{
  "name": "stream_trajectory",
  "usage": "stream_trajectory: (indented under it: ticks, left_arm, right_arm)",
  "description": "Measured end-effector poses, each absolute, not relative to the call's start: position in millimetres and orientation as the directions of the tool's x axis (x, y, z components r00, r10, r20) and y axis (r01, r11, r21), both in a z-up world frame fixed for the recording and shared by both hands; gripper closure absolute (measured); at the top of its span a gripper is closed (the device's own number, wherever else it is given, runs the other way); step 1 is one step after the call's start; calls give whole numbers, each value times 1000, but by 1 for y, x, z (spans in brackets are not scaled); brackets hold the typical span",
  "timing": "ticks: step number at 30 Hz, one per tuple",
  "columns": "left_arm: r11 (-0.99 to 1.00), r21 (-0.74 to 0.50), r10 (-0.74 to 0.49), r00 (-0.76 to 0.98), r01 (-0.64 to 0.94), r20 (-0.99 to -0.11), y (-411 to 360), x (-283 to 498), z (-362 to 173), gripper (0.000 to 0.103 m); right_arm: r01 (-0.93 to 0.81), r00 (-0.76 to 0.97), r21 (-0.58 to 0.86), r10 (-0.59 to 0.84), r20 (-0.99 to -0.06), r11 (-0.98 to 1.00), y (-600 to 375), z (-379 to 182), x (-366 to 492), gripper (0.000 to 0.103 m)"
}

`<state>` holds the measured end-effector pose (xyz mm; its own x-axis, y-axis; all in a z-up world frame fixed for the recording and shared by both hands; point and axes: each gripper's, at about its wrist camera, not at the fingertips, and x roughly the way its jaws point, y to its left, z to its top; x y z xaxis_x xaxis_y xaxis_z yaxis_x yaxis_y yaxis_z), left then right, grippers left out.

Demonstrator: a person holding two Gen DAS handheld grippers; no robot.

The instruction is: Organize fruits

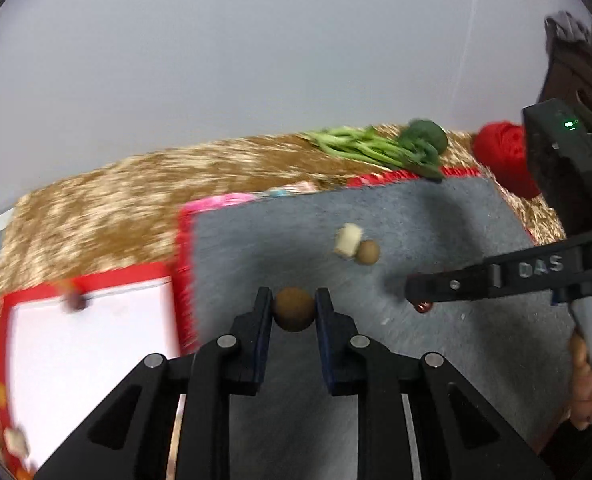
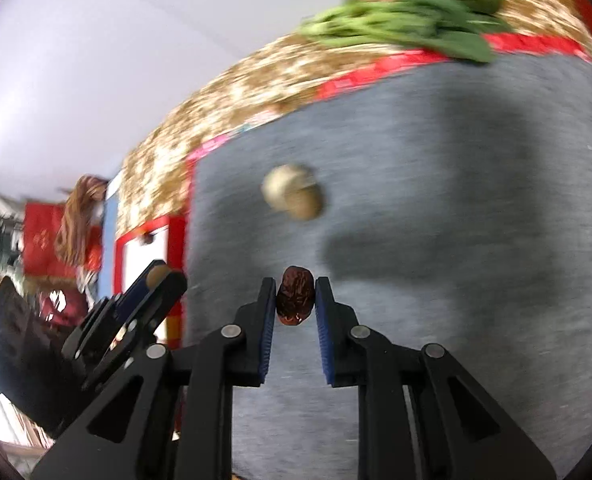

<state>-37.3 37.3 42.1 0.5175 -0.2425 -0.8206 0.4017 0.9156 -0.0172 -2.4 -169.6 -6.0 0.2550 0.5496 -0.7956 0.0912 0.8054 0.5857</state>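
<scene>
My left gripper (image 1: 294, 307) is shut on a round brown fruit (image 1: 293, 309), held above the grey mat (image 1: 436, 360). My right gripper (image 2: 295, 299) is shut on a wrinkled dark red date (image 2: 295, 295); it also shows from the side in the left wrist view (image 1: 422, 302). On the mat farther off lie a pale cut piece (image 1: 348, 240) and a second small brown fruit (image 1: 368, 252), touching each other, seen again in the right wrist view as pale piece (image 2: 282, 190) and brown fruit (image 2: 306, 202). The left gripper (image 2: 158, 276) appears at the lower left.
A white tray with a red rim (image 1: 84, 280) stands left of the mat with a small dark fruit (image 1: 76, 302) in it. Leafy greens (image 1: 384, 146) and a dark green vegetable (image 1: 428, 134) lie at the mat's far edge. A red ball (image 1: 504, 156) sits at right. A hand (image 1: 586, 392) holds the right gripper.
</scene>
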Motion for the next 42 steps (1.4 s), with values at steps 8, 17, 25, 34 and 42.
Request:
stream_trajectory:
  ticks: [8,17,25,34,42]
  left_arm:
    - [992,73,-1,589,103,-808,136,-74,57,83]
    - [994,106,90,491,5,-867,186,-78,35,83]
    - [996,78,54,431,38,-901,183,-83,22,82]
    - [996,89,90,438,-24,-894,187,-83,27,55]
    - [995,97,83,460,6,-884,169,-79,30,55]
  right_arm:
    - [-129,217,634,645,-733,763,-74,14,-21,82]
    - [-301,120,638,692,-712,709,7,15,-50,82]
    - [-291,24,641,675,-737,710,22,-4,-55,81]
    - [-254,36,678,707,-706,690,10,1,-52,58]
    - [-200,106,680,706,-701,705,-29,8,-42,58]
